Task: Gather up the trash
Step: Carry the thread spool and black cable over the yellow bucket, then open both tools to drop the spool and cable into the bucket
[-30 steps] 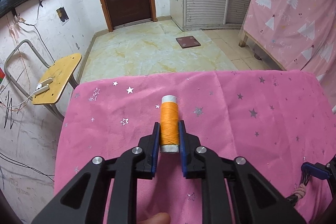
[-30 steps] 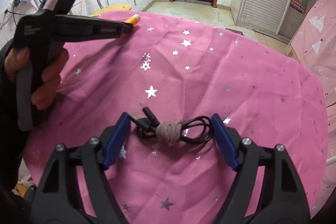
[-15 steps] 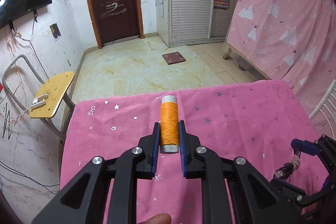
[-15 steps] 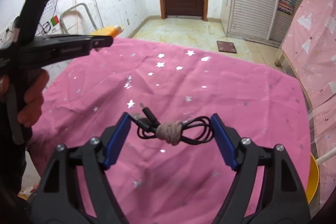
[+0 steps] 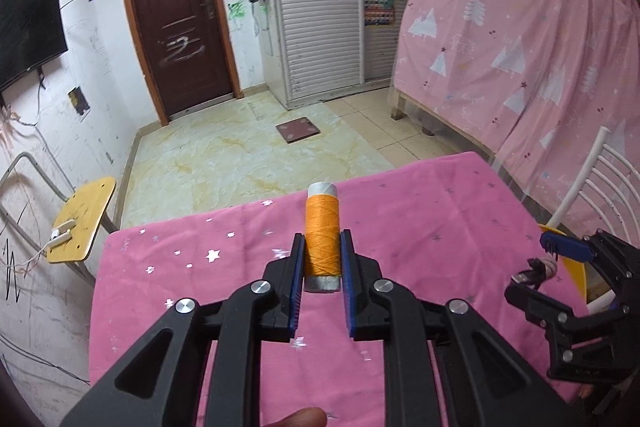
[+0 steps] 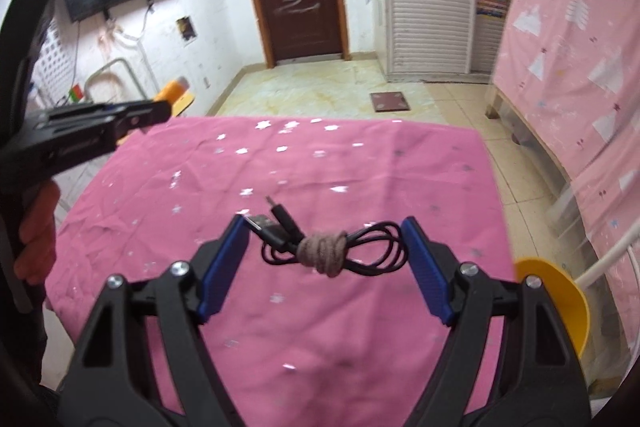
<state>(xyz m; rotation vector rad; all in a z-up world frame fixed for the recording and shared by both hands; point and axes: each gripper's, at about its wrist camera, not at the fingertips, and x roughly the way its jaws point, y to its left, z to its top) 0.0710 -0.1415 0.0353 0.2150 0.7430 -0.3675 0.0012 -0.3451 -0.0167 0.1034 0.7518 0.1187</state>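
Observation:
My left gripper is shut on an orange thread spool and holds it above the pink star tablecloth. My right gripper is shut on a coiled black USB cable tied with a tan band, gripping it by its two ends, and holds it above the cloth. The right gripper with the cable also shows in the left wrist view at the right. The left gripper and spool show in the right wrist view at the left.
A yellow bin stands on the floor off the table's right edge, beside a white chair. A yellow-seated chair stands left of the table. A pink-draped bed frame is at the right.
Both grippers have risen well above the table with their loads. The right gripper has shifted toward the table's right side, so the yellow bin now shows.

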